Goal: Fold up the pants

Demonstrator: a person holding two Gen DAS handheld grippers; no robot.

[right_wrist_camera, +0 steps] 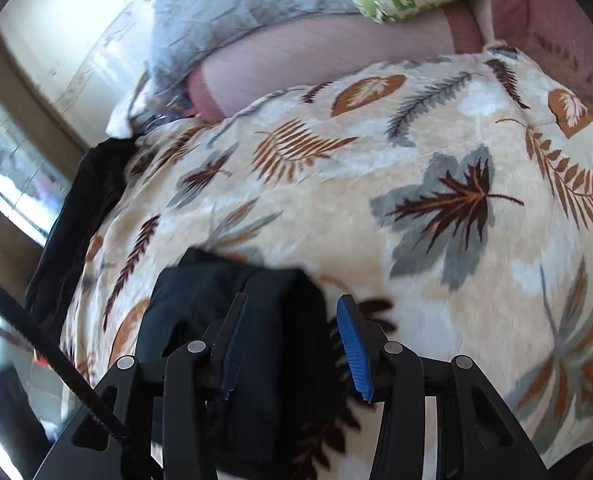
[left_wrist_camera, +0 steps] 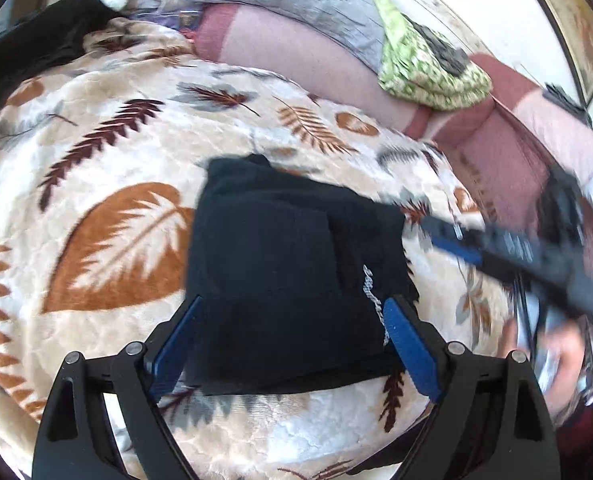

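Folded pants (left_wrist_camera: 292,280) lie as a soft, limp bundle on the bed (left_wrist_camera: 96,160).
Both claws, left (left_wrist_camera: 292,344) and right (right_wrist_camera: 292,348), gape open, holding nothing; pinch the thick folded edge, since loose layers would likely slide apart.

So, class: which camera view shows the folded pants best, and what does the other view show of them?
The left wrist view. There the pants lie whole on the leaf blanket, edges and white lettering visible. In the right wrist view the pants are blurred, and the right gripper hides their near part.
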